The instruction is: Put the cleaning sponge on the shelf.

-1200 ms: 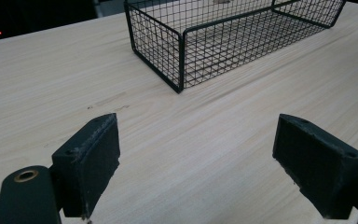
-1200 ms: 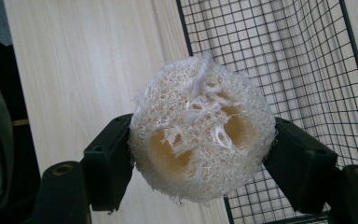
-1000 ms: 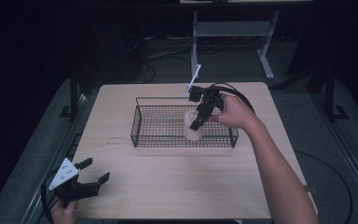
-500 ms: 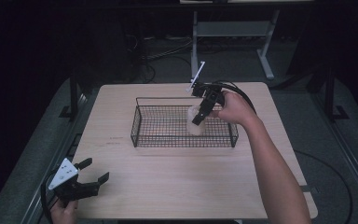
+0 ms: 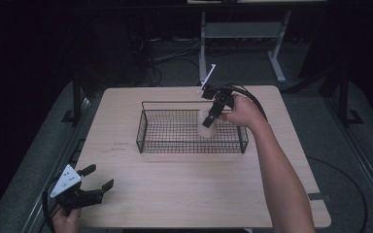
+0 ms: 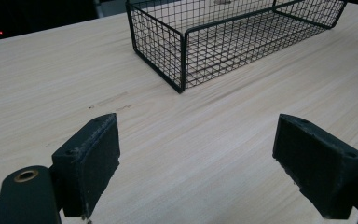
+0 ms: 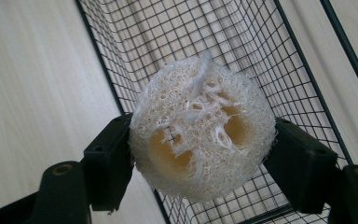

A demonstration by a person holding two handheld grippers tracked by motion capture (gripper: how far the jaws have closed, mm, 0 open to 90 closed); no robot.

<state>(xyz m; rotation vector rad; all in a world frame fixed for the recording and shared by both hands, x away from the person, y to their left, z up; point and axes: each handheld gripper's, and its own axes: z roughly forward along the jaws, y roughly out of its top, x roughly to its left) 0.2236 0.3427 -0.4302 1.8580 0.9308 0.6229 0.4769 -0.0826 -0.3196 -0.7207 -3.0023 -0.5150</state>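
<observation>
The loofah sponge (image 7: 200,128), a pale fibrous round with hollow tan chambers and a loose white string at its top, sits pinched between the two black jaws of the right gripper (image 7: 200,163), which press on its left and right sides. In the high view the loofah sponge (image 5: 207,127) hangs over the right part of the wire basket (image 5: 148,127), about level with its rim; whether it touches the mesh floor cannot be told. The right gripper (image 5: 211,116) covers its upper part there, and the hand (image 5: 240,110) behind comes in from the right. The basket stands on the far middle of the wooden table (image 5: 184,194).

At the near left corner the left gripper (image 5: 96,177) rests with its jaws wide apart and nothing between them; the hand holding it is cut off by the frame's bottom edge. Its own view shows the basket's (image 6: 182,51) near corner, the far end cropped.
</observation>
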